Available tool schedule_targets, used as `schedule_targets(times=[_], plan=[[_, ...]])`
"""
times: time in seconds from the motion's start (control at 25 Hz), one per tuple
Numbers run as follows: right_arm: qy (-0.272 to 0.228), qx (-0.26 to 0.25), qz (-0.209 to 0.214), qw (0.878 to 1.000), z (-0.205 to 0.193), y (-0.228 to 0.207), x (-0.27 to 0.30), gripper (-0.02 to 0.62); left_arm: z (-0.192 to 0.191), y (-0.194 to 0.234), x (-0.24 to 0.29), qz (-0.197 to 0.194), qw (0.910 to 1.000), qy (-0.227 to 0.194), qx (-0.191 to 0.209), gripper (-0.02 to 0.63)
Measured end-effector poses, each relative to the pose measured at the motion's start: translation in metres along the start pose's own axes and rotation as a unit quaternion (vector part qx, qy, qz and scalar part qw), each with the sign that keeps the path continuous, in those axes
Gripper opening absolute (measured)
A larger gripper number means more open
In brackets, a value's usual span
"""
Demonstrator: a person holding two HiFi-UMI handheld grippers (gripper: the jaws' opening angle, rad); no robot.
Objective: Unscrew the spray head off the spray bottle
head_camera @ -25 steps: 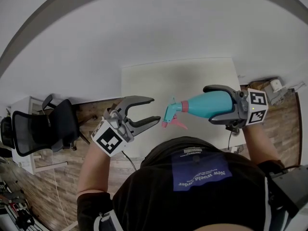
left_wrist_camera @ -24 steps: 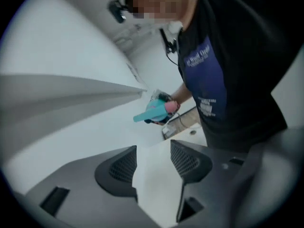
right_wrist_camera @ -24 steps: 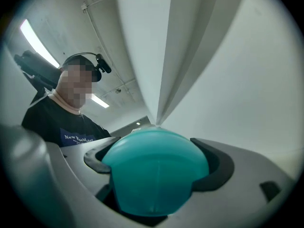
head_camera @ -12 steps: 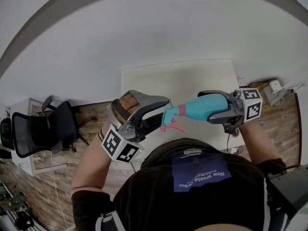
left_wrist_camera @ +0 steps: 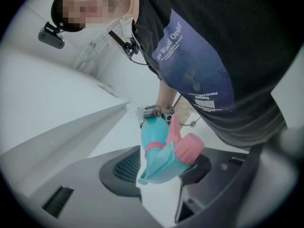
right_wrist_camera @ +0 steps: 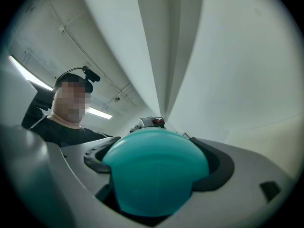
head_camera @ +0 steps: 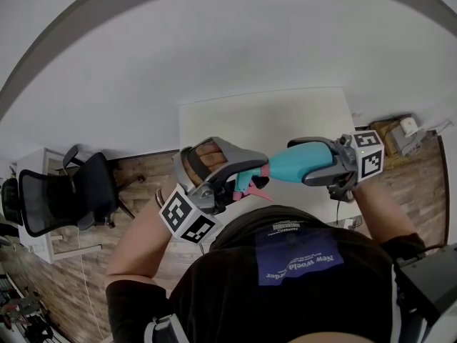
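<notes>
One spray bottle [head_camera: 303,160] lies level; spray head [head_camera: 248,179] leftward.

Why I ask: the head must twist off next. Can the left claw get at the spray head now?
Probably yes: the spray head lies between the spread jaws of the left claw, nothing blocking, while the right claw holds the spray bottle.
</notes>
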State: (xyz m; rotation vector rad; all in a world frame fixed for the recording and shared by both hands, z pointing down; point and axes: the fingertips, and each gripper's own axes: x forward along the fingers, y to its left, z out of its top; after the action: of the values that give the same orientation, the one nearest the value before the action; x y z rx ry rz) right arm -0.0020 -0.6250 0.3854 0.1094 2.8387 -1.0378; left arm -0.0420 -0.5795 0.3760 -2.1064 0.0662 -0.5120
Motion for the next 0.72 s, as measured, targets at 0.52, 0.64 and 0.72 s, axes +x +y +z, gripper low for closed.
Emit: schedule_targets(times=[0.52,0.64,0.72], plan=[[0.023,-0.064,-0.027,0.997,0.001,0.004,0.003,0.457,-0.005,0.005,-0.003,-0.029,0.9641,-0.06,-0.257,0.137],[0.035,-0.11,-0.038,0.993,0.002,0.009,0.004,0.457,-0.003,0.014,-0.004,-0.04,0.9372,-0.086,-0.336,0.137],[0.042,-0.14,-0.046,0.988,0.003,0.014,0.005,0.457,-0.005,0.014,-0.005,-0.057,0.9114,-0.089,-0.398,0.137]])
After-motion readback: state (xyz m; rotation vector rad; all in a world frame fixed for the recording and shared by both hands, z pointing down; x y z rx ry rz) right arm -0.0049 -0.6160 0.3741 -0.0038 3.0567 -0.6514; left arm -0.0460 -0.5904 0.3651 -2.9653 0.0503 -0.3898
